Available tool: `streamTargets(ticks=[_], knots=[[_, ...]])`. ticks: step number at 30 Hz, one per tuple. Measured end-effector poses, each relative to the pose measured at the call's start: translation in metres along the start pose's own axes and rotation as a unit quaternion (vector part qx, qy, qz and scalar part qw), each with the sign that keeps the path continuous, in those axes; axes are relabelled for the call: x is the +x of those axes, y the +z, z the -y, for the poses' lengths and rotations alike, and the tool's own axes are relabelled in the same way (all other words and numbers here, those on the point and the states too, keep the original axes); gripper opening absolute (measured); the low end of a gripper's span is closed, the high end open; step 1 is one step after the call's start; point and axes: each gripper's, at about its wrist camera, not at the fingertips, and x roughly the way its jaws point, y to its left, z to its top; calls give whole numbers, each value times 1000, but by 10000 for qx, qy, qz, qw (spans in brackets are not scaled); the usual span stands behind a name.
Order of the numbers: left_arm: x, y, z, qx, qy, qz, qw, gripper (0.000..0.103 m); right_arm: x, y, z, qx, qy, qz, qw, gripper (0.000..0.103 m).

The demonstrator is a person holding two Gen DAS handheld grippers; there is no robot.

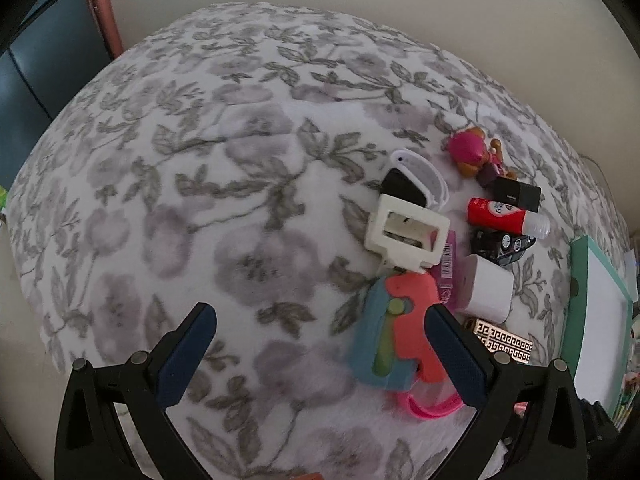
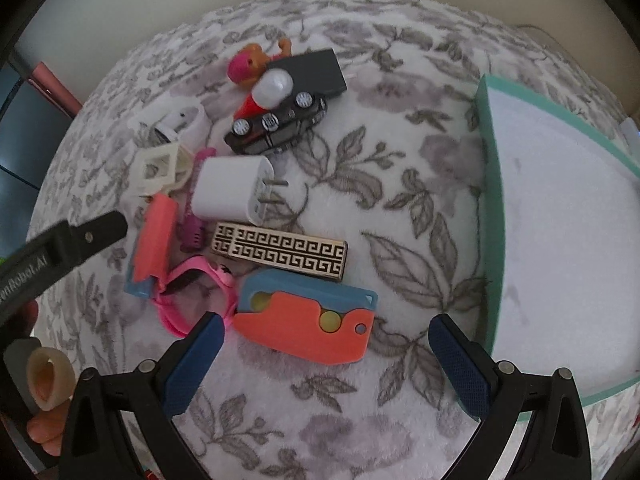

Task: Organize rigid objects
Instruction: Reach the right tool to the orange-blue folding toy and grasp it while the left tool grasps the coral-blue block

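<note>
Hovering — right gripper over toy

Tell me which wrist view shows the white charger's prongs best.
The right wrist view. There the white charger lies on its side with both metal prongs pointing right, unobstructed, above the patterned gold bar. The left wrist view shows only the charger's plain white body; its prongs are not visible.

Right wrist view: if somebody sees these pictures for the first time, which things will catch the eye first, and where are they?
Likely the bright orange and blue toy, lying on the floral blanket just ahead of the open right gripper. Behind it lie the gold patterned bar and the white charger plug. The green-rimmed tray stands out at the right edge.
</note>
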Motion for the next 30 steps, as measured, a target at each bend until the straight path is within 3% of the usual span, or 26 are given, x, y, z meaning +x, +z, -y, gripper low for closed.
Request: streamTargets(ticks=[10,21,30], knots=[[23,4,25,323,54,-253,9991,103,25,3,-10,-105,-166,-125,9997,103],[22,-1,14,99,-101,-364,9992,103,43,-4,-31,-346,-448,-59,9984,103],[19,-12,6,288,-272,-462,9981,103,46,-10,-37,-283,-328,-57,9990,103]])
